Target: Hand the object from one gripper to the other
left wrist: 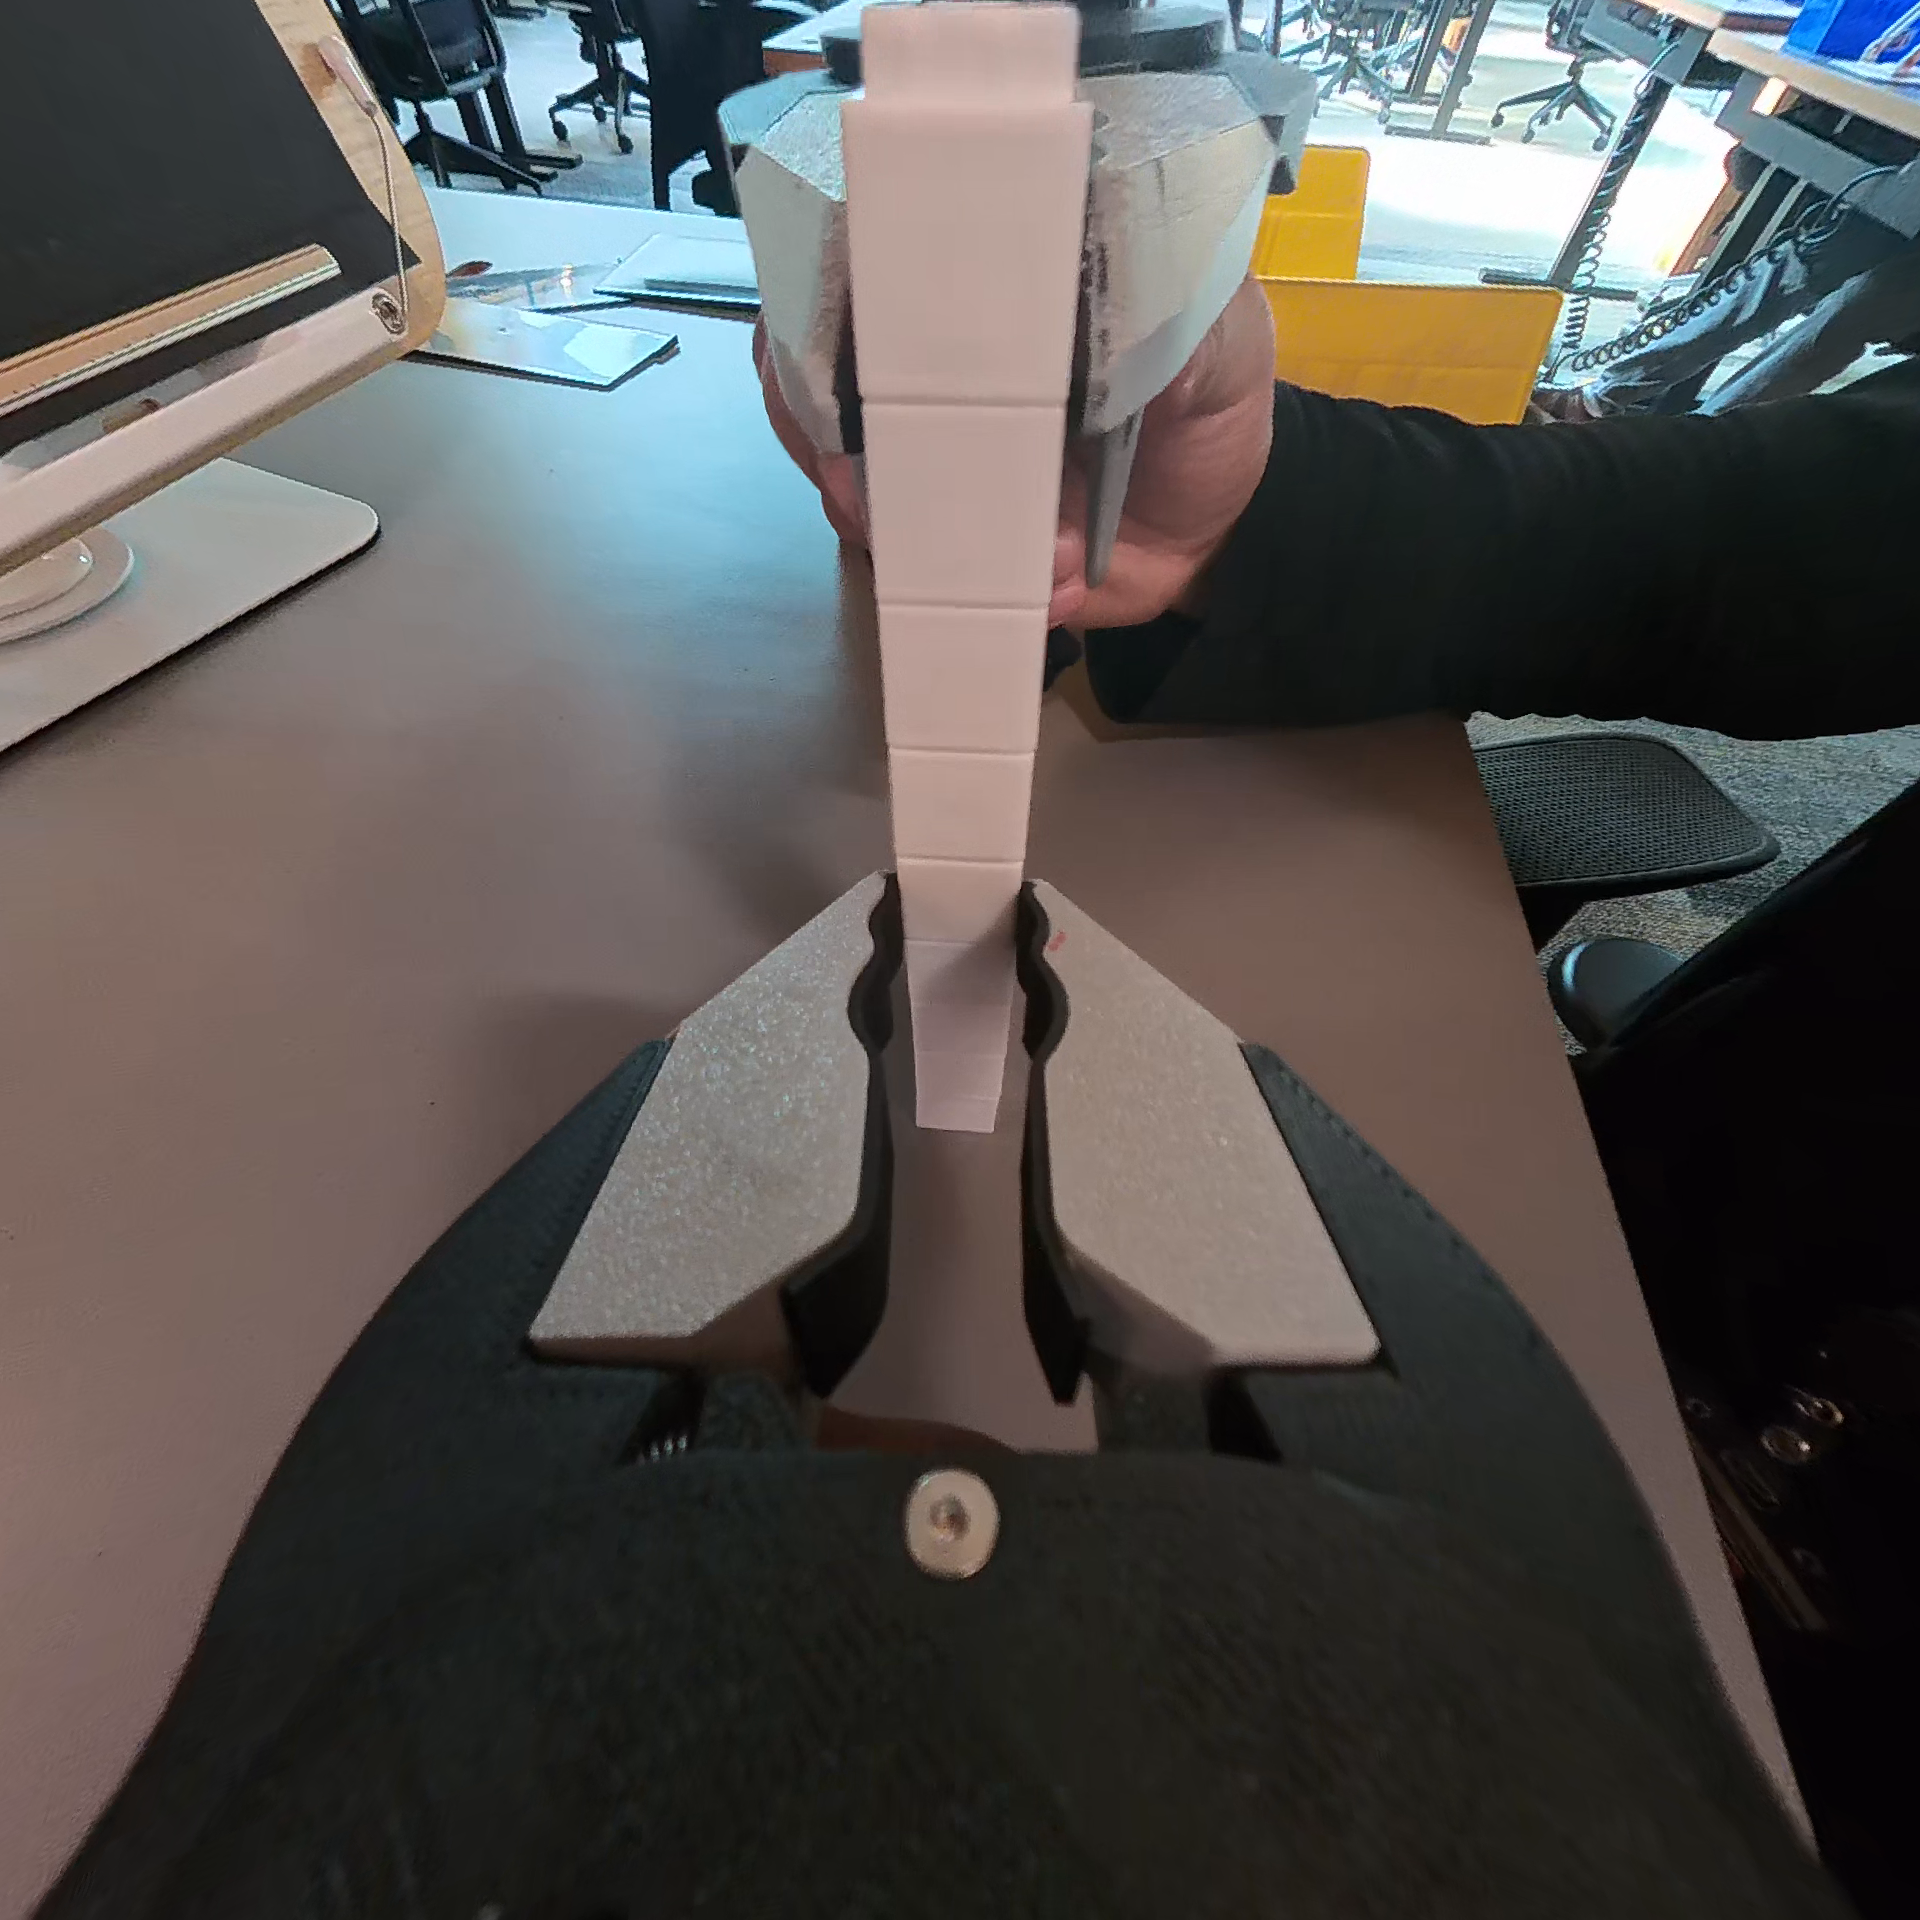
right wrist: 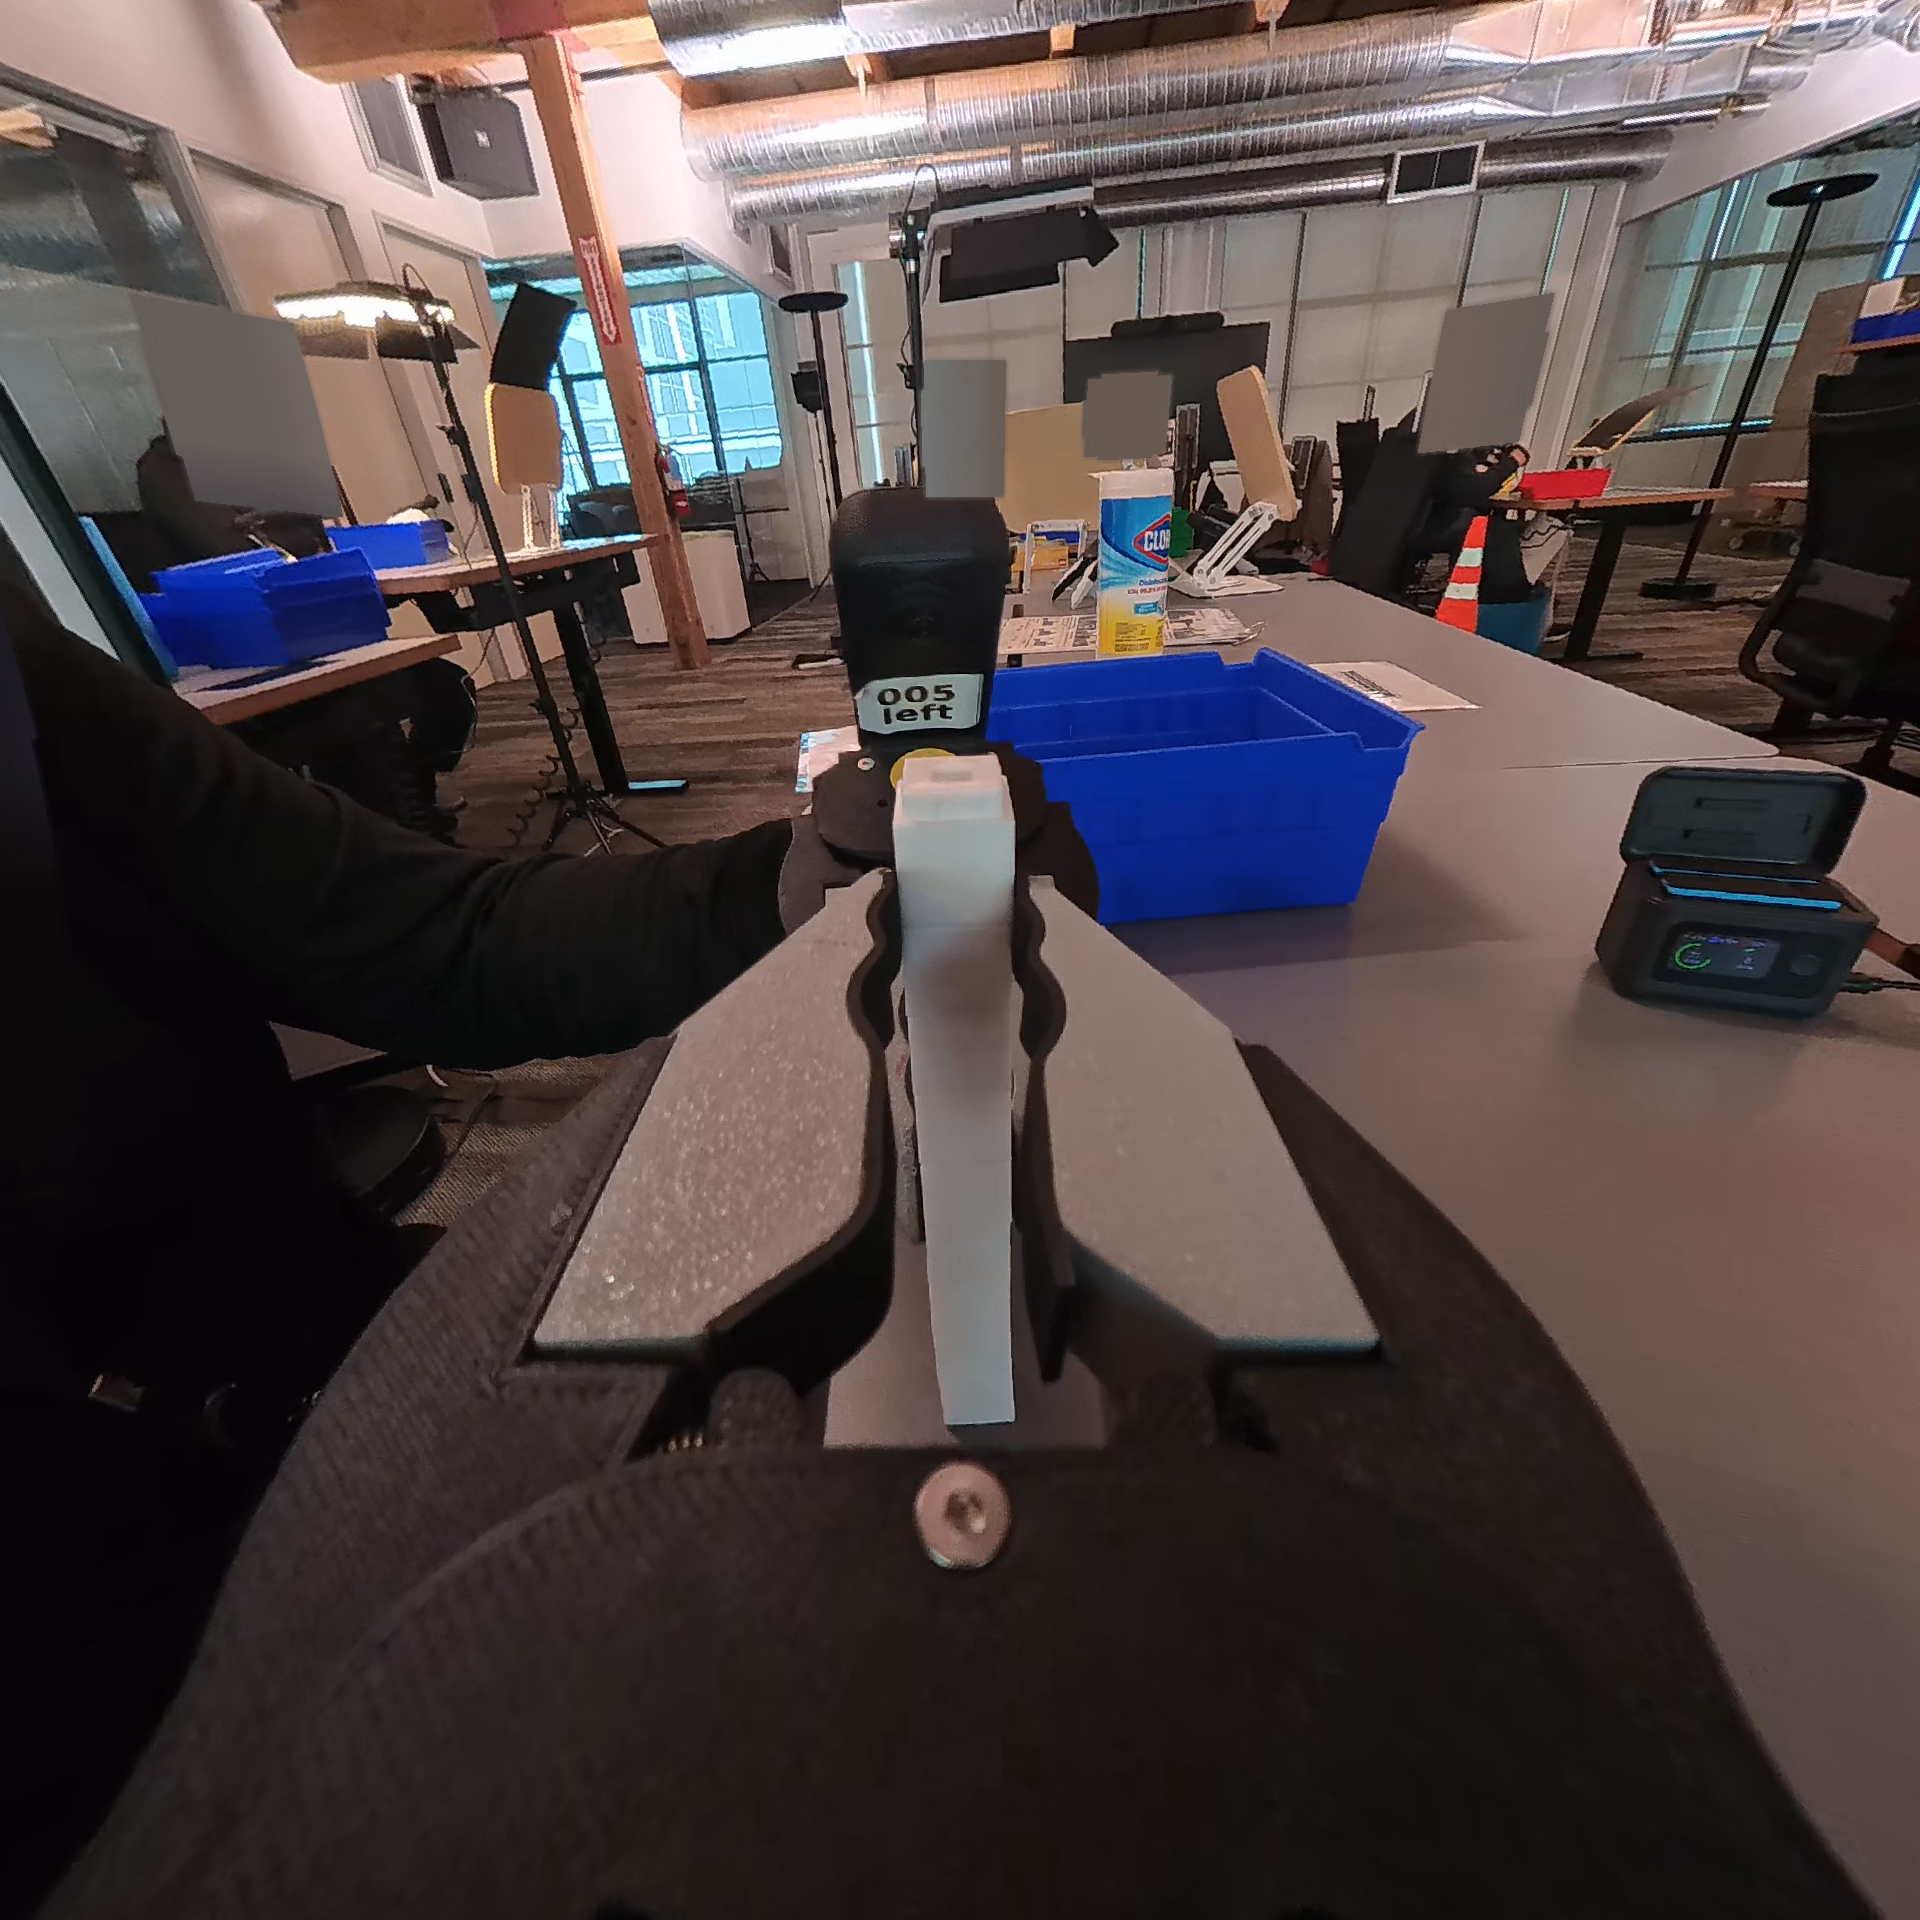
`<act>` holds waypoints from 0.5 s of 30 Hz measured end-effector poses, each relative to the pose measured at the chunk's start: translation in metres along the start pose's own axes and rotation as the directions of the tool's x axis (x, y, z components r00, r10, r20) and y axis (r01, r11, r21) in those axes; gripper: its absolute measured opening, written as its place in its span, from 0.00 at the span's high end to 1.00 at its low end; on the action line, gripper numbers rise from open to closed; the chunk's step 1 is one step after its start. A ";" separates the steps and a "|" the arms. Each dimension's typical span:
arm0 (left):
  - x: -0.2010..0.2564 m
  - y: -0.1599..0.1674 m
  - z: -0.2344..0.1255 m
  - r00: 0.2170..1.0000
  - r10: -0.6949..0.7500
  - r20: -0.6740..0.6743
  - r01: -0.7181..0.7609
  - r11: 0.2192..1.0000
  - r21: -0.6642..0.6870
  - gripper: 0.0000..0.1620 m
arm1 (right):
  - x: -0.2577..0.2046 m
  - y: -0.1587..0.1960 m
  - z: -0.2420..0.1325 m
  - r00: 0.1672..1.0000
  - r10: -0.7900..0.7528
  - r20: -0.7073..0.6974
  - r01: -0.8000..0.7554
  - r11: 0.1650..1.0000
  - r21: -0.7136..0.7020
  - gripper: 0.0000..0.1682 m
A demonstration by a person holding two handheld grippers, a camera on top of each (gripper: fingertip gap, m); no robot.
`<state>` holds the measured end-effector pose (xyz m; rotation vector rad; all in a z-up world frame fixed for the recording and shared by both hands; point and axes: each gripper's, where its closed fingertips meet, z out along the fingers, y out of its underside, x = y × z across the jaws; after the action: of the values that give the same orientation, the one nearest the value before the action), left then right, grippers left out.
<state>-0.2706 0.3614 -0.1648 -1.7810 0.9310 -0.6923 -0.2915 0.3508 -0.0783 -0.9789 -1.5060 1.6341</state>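
Holding a white segmented bar (left wrist: 961, 665) between both claws, mid-handover, above the brown worktop (left wrist: 416, 935) near its right edge. Judged step: both ends gripped or nearly so; next move calls for one side to let go while the other keeps firm, then a straight pull apart along the bar's length.

Near: my left gripper (left wrist: 958, 904) is narrowed to a slim gap, the dark wavy pads (left wrist: 883, 966) against the sides of the bar's near end. The bar's tip sits between the fingers, short of the palm. Contact looks real on both sides, though I cannot tell how hard it presses.

In the right wrist view, my right gripper (right wrist: 954, 914) is likewise closed down to the bar's width, the bar running deep between the fingers, almost back to the hinge. That looks the firmer hold.

Farther off: a blue bin (right wrist: 1205, 790) on the grey table (right wrist: 1558, 1195) past the left gripper, a small black charger case (right wrist: 1735, 914) toward the right edge, and a monitor stand (left wrist: 156, 540) at the worktop's left.
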 end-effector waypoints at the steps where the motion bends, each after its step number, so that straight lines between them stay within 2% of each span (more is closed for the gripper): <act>1: 0.000 0.000 0.000 1.000 0.000 0.000 0.000 1.000 -0.001 0.88 | 0.000 0.000 0.000 1.000 0.000 0.000 0.000 1.000 -0.004 0.89; 15: 0.001 0.001 0.000 1.000 -0.017 -0.013 0.017 1.000 0.010 0.88 | 0.000 0.002 -0.001 1.000 0.025 0.004 -0.025 0.999 -0.039 0.89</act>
<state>-0.2698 0.3604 -0.1654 -1.7795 0.9208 -0.7187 -0.2906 0.3509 -0.0805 -1.0198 -1.5390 1.6307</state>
